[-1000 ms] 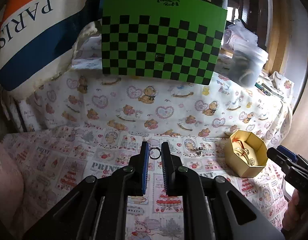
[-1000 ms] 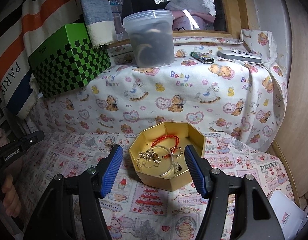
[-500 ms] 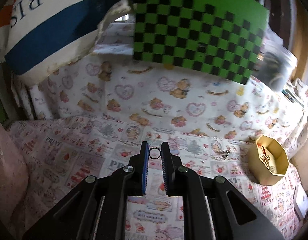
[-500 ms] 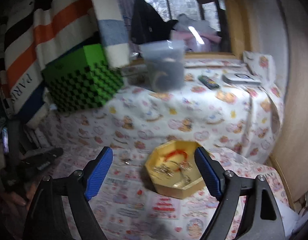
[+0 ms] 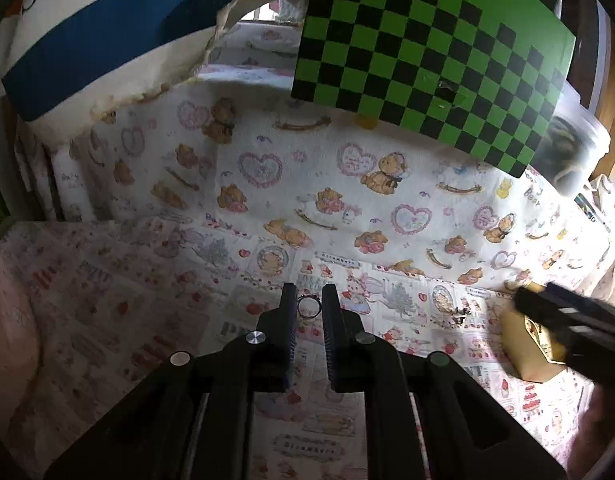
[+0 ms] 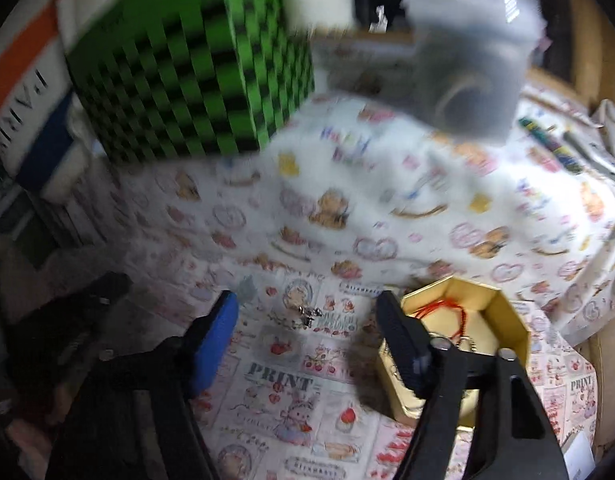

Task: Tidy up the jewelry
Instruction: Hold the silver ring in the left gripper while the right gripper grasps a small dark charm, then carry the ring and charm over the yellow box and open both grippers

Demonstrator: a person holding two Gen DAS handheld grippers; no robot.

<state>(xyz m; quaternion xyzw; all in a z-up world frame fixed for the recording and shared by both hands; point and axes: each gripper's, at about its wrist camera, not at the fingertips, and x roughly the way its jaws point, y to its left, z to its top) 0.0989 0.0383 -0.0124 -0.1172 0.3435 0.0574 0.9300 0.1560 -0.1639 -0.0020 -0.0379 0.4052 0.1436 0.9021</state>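
My left gripper (image 5: 308, 308) is shut on a small dark ring (image 5: 309, 306), held between its fingertips above the printed cloth. My right gripper (image 6: 307, 312) is open and empty, over a small silver jewelry piece (image 6: 307, 314) lying on the cloth. The same piece shows in the left wrist view (image 5: 459, 314). A gold octagonal box (image 6: 503, 312) holding a red cord bracelet (image 6: 447, 312) and chains sits just right of my right gripper's right finger. In the left wrist view the box (image 5: 523, 344) is partly hidden by my right gripper. The right wrist view is motion-blurred.
A green and black checkered box (image 5: 431, 52) stands on the raised ledge behind. A clear plastic tub (image 6: 467, 64) stands on the ledge to its right. A striped bag (image 5: 87, 40) is at the back left. A cloth-covered step (image 5: 307, 184) rises behind the work surface.
My right gripper has swung left, from over the gold box to over the silver piece. My left gripper, still holding the ring, has turned left and moved away from the box.
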